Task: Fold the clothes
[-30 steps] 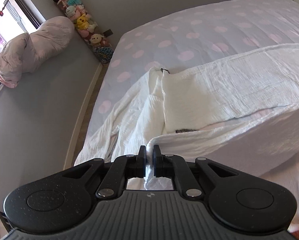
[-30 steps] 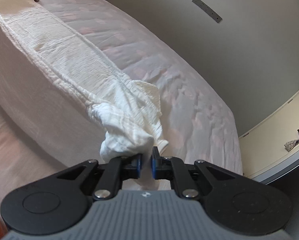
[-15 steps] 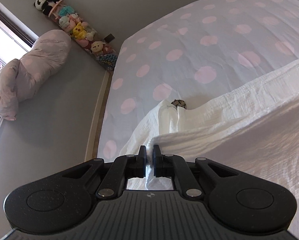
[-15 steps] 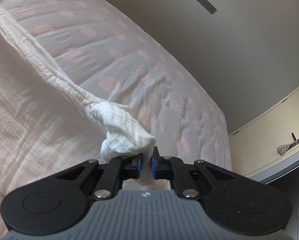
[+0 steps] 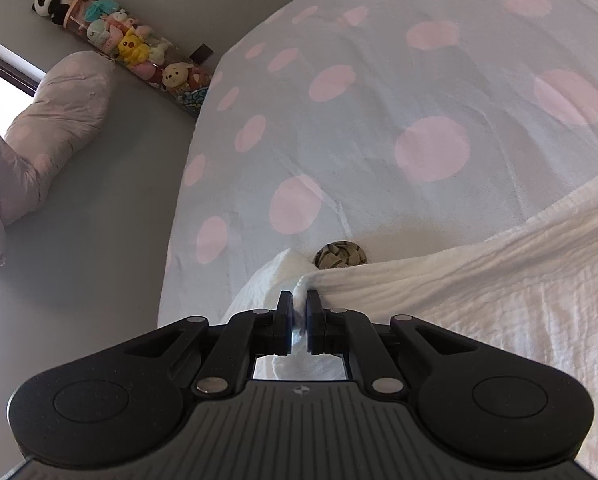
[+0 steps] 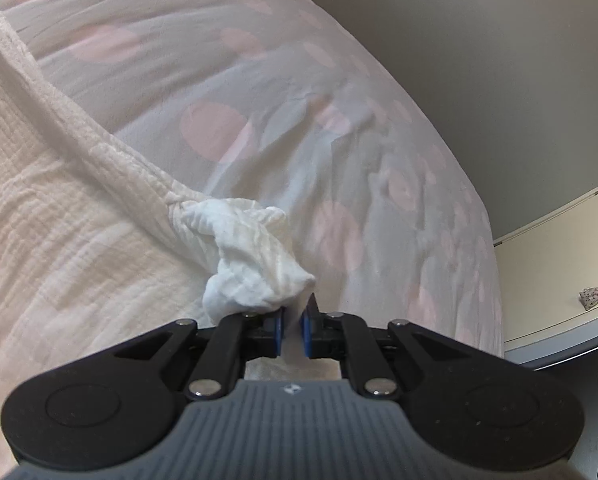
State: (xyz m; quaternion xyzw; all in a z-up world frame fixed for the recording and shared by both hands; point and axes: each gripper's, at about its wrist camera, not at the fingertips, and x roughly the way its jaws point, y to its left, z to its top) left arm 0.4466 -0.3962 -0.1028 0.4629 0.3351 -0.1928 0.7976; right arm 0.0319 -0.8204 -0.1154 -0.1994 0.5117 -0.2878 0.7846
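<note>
A white crinkled garment (image 5: 499,288) is stretched over the bed, its top edge pulled taut between both hands. My left gripper (image 5: 298,298) is shut on one bunched corner of it, low over the sheet. A small dark patterned bit (image 5: 339,255) shows just past that corner. In the right wrist view the same white garment (image 6: 59,240) runs off to the left, and my right gripper (image 6: 294,312) is shut on its other bunched corner (image 6: 255,272). The cloth under both grippers hides the sheet below.
The bed's grey sheet with pink dots (image 5: 399,120) fills the far side. A grey floor (image 5: 99,200) lies left of the bed, with a pink quilt bundle (image 5: 51,128) and a row of plush toys (image 5: 131,56) by the wall. A cream cabinet (image 6: 559,272) stands at right.
Both grippers have carried the garment's edge forward across the bed and lower. The folded part seen earlier is now covered, and the dotted sheet looms closer.
</note>
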